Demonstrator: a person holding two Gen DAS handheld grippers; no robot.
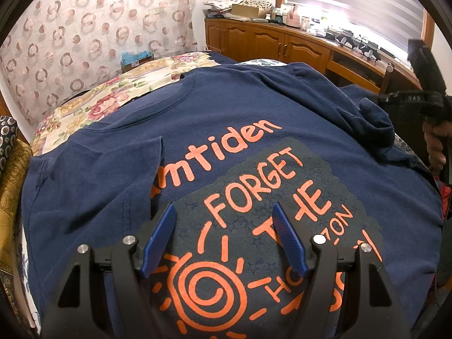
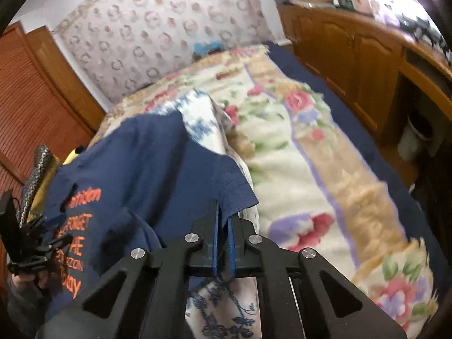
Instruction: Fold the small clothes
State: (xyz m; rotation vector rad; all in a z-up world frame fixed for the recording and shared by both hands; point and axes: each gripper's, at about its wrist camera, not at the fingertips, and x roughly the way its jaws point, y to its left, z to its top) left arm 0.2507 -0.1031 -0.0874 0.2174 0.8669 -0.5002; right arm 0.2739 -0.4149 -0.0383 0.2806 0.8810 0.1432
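Navy cotton T-shirt with orange print [image 1: 231,130] spread on floral bed [image 2: 310,147], left sleeve already folded in; right gripper [image 2: 223,220] clamped on right sleeve [image 2: 226,180] at bed's edge, left gripper [image 1: 223,234] wide, empty; body folds remaining.

Navy T-shirt [image 1: 118,169] print, orange: "FORGET THE", partial "ntiden", "ZON".

The left wrist camera sits close above the navy T-shirt [image 1: 197,141], looking steeply down along its own jaws at the orange print, toward the patterned curtain [image 1: 84,28] behind the shirt. The wooden cabinet [image 1: 268,42] lies beyond the shirt to the right.

The right wrist camera looks down from the shirt's [image 2: 158,163] sleeve edge — equally near, also facing the curtain [image 2: 169,14], with the floral blanket [image 2: 296,147] spreading right of the shirt.

Both views share the shirt, the curtain and the cabinet [image 2: 353,56] — and each catches the other gripper at the shirt's far edge.
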